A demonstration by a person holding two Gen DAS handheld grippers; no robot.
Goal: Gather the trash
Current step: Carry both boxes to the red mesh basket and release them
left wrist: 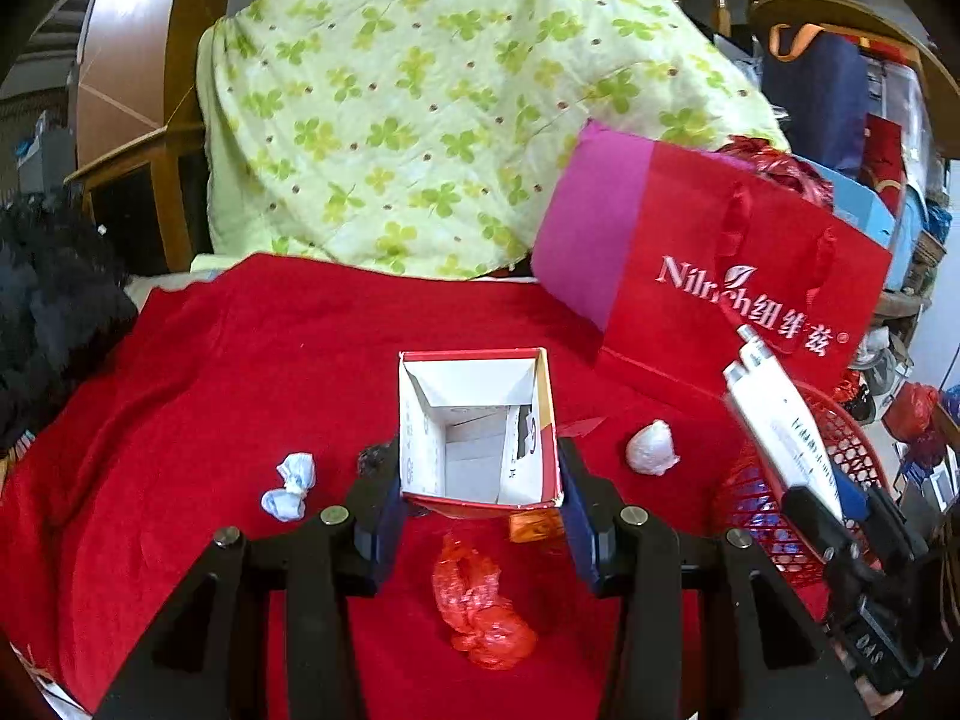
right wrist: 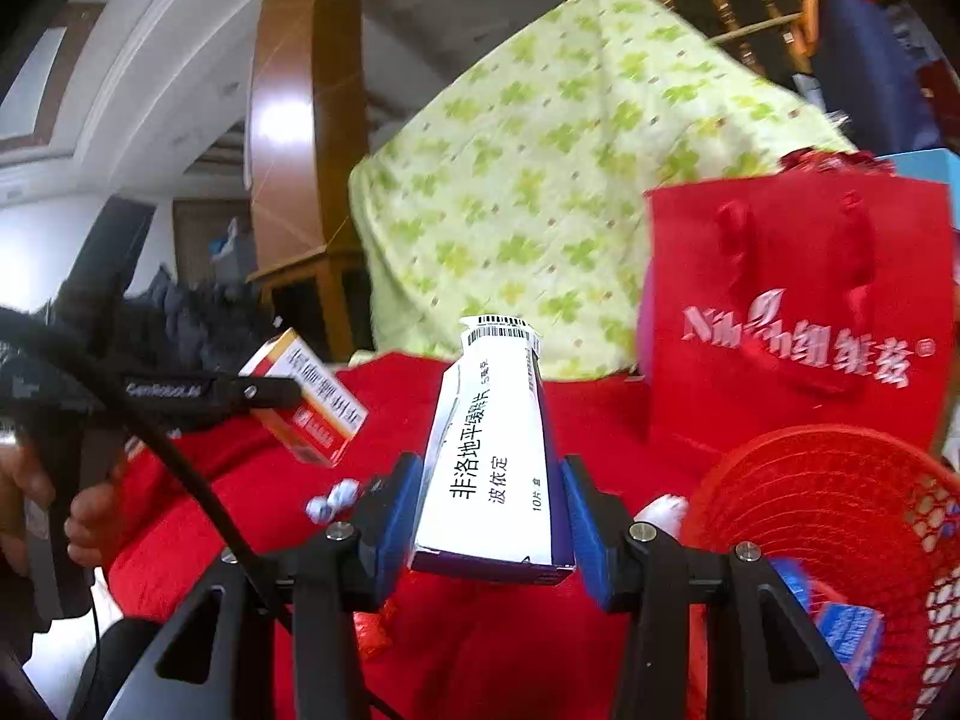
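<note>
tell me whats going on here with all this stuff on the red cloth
A person is clearing trash with a tool in each hand. The left tool is shut on an open red-and-white carton, held above the red cloth. The right tool is shut on a white medicine box, near the red mesh basket, which already holds a blue packet. Still lying on the cloth are a blue-white wad, a white wad, a red plastic bag and an orange wrapper.

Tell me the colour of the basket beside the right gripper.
Red: the mesh basket shows best in the right wrist view.
</note>
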